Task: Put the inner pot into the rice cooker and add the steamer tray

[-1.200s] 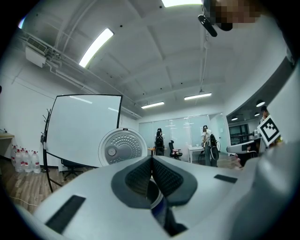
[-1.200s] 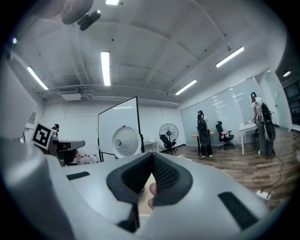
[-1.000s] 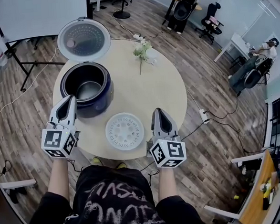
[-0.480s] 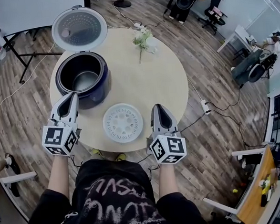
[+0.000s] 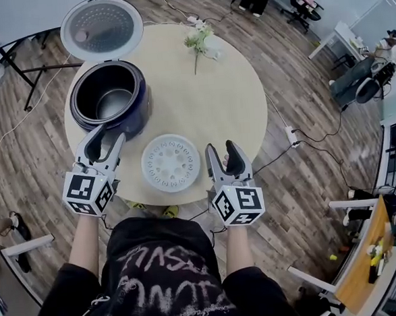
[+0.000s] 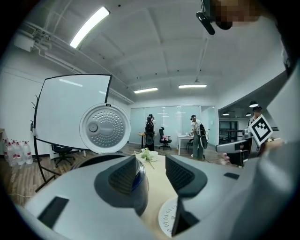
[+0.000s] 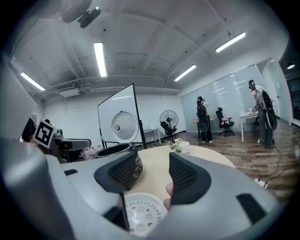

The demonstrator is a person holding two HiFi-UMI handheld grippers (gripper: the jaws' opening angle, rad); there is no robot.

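Observation:
A dark blue rice cooker (image 5: pixel 109 103) stands at the left of the round table (image 5: pixel 201 106), its lid (image 5: pixel 101 27) swung up behind it. A dark inner pot with a grey bottom (image 5: pixel 113 103) sits inside. The white perforated steamer tray (image 5: pixel 171 163) lies flat near the table's front edge. My left gripper (image 5: pixel 107 135) hovers just in front of the cooker and left of the tray. My right gripper (image 5: pixel 221 147) is right of the tray. Both pairs of jaws have just been opening, and nothing is between them. The tray (image 7: pixel 140 213) shows low between the right jaws, untouched.
A small bunch of white flowers (image 5: pixel 202 40) lies at the table's far side. A power cord and socket strip (image 5: pixel 292 137) trail on the wooden floor to the right. A whiteboard stand (image 5: pixel 16 72) is at the far left; office chairs and people stand further off.
Both pairs of jaws were shut one second ago and now stand apart. Both grippers have sunk a little toward the table's front edge, on either side of the tray.

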